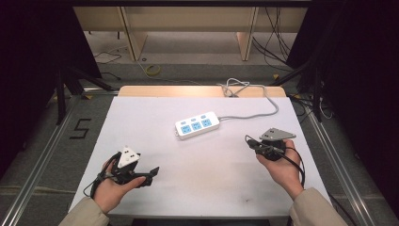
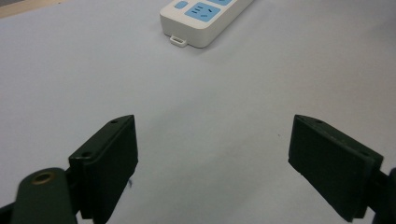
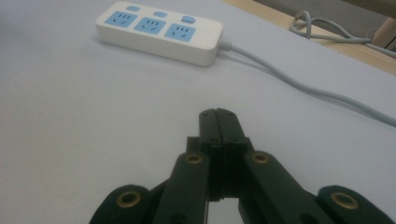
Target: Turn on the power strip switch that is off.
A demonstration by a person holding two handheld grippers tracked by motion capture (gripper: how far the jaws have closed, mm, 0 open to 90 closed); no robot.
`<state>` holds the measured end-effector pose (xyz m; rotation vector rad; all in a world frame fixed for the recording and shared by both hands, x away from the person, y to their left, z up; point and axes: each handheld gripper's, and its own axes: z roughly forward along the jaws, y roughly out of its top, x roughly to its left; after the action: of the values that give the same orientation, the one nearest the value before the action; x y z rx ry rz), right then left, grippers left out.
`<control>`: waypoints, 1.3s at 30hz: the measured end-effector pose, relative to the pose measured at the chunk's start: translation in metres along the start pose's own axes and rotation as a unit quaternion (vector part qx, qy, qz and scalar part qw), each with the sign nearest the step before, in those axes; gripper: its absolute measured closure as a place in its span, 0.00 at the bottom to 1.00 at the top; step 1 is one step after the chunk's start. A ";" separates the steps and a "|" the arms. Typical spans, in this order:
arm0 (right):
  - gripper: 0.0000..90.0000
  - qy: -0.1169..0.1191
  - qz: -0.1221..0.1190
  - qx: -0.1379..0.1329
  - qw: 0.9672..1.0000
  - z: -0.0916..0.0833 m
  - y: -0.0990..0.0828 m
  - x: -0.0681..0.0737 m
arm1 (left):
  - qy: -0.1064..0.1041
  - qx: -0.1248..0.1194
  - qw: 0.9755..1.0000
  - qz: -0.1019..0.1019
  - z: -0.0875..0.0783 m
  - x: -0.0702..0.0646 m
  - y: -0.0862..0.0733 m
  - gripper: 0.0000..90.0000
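Left claw (image 2: 212,154) first: its two black jaws stand wide apart with nothing but bare white surface (image 1: 155,117) between them, low over the near left part. Over to the right claw (image 3: 218,122), and its jaws are pressed flat together, empty, pointing across the surface from the near right side. In the high view the left claw (image 1: 149,173) sits in the person's left hand (image 1: 113,188), the right claw (image 1: 248,140) in the right hand (image 1: 281,169), both well apart from each other.

Out beyond them, near the middle, lies the power strip (image 1: 197,125): white body, three blue sockets, three small blue switches along one edge, set at a slant. Its grey cord (image 1: 254,114) runs off from the right end toward the far edge, where it bunches in a loose tangle.

Neither claw touches the strip, so this looks like the approach, with the work on it not yet started. My read for the next move: the open left claw needs to travel forward and rightward to the strip's near end, while the right claw must spread its jaws before it can take hold of anything.
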<state>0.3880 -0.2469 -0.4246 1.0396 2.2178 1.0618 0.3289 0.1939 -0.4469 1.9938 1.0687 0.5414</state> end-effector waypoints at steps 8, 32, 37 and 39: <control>1.00 0.000 0.009 -0.003 1.000 0.006 0.010 -0.004 | -0.006 -0.002 1.000 -0.003 0.000 -0.001 0.000 0.17; 1.00 0.004 0.018 0.000 1.000 0.024 0.030 -0.006 | -0.009 0.001 1.000 -0.001 0.002 -0.002 0.000 0.17; 1.00 0.005 0.022 0.001 1.000 0.027 0.034 -0.007 | -0.010 0.002 1.000 -0.001 0.002 -0.002 0.001 0.17; 1.00 0.006 0.021 0.000 1.000 0.028 0.035 -0.007 | -0.010 0.002 1.000 0.000 0.002 -0.002 0.001 0.17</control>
<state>0.4260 -0.2252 -0.4122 1.0874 2.2139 1.0897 0.3293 0.1913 -0.4474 1.9981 1.0597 0.5191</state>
